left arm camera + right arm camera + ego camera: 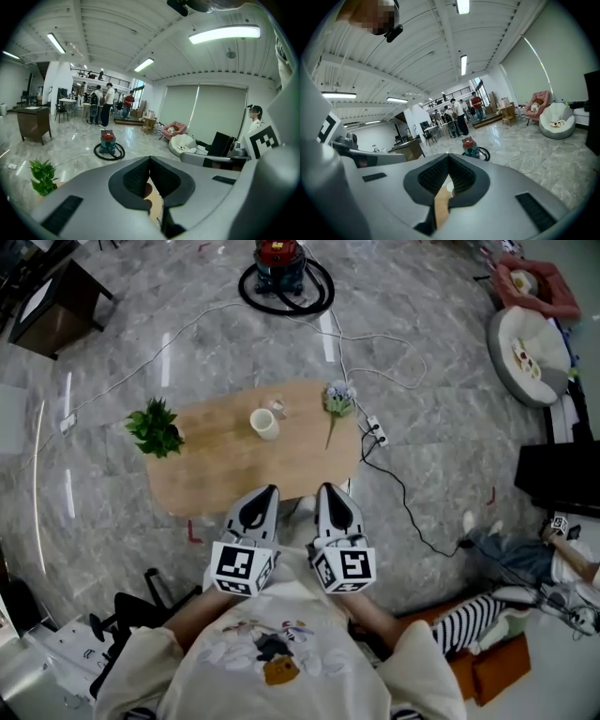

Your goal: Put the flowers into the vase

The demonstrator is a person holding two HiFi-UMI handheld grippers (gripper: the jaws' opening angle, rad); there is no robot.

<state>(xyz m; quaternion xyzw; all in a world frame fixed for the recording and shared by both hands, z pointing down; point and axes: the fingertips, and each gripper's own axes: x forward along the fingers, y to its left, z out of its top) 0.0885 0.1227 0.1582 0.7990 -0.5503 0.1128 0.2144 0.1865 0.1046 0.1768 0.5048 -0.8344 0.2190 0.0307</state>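
Note:
A flower bunch (338, 397) with a long stem lies near the right end of the wooden table (216, 474). The white vase (264, 424) stands upright at the table's middle, with a small glass (277, 409) just behind it. Both grippers hover side by side over the table's near edge and point at the table. The left gripper (267, 491) is shut with nothing between its pads, its jaws meeting at the tip (150, 159). The right gripper (328, 489) is likewise shut and holds nothing (449, 157). Neither touches the flowers or the vase.
A green potted plant (156, 427) stands at the table's left end. A power strip (375, 430) and cables lie on the floor beside the right end. A red vacuum cleaner (279, 259) sits beyond the table, and a white beanbag (528, 352) at the far right.

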